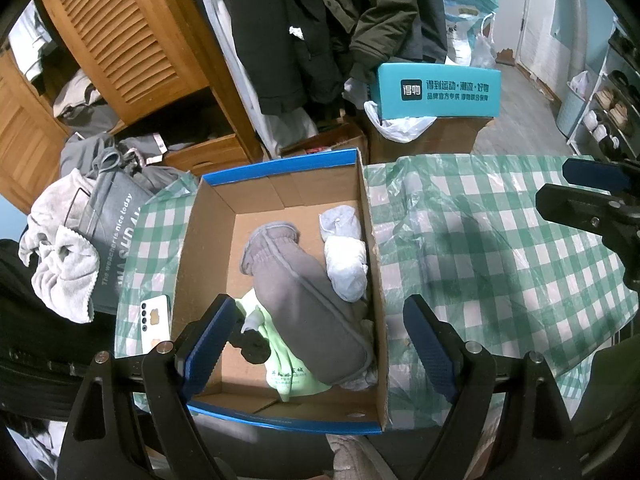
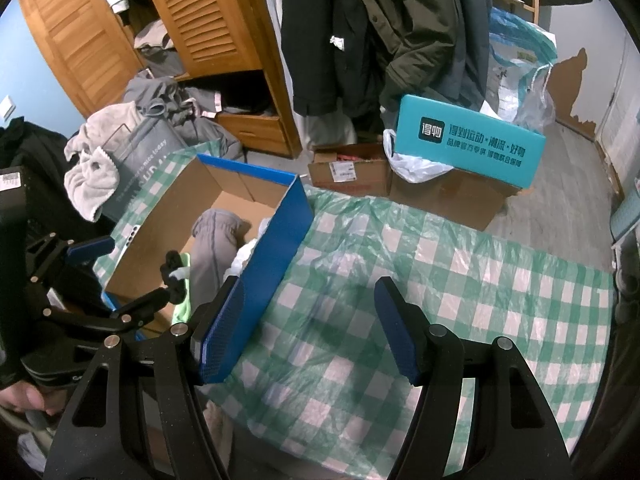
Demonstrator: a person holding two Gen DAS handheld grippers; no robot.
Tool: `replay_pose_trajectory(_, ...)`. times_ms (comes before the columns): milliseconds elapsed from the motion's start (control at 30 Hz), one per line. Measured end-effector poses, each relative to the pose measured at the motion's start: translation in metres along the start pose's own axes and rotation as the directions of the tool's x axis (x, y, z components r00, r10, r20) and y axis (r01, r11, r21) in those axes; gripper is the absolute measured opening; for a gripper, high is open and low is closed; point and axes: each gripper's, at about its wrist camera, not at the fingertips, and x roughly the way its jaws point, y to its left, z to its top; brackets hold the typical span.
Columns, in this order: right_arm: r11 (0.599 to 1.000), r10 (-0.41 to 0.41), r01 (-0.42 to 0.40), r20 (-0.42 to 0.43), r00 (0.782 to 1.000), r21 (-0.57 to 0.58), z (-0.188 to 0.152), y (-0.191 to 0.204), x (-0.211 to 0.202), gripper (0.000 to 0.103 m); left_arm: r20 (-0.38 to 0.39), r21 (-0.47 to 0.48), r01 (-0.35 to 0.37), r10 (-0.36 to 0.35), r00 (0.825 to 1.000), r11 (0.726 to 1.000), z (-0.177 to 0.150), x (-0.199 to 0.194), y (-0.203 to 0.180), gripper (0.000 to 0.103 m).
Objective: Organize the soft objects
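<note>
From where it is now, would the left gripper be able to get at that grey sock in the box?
Probably yes: the left gripper, jaws open, hangs over the open box, nothing covering the grey sock.

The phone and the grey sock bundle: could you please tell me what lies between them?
In the left wrist view, the cardboard box's left wall and a bare strip of its floor lie between the phone and the grey sock bundle.

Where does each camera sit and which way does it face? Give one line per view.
Left wrist: on the left gripper, angled down into the cardboard box holding a grey sleeve-like garment; its own open fingers show.
Right wrist: on the right gripper, angled down at the checked tablecloth; open fingers show, plus a hand.
Shared: box, tablecloth, teal carton.
</note>
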Motion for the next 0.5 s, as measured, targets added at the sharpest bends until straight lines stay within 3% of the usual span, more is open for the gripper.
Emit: replay_pose_trajectory(500,1.000,-0.002,0.002,0.000,1.000,-0.001,-0.0007,-0.0005,-0.0003,0.067,0.007,0.009,0.004,-0.004,1.000,1.000,-0.0018,-0.0004,-0.0064,0.087)
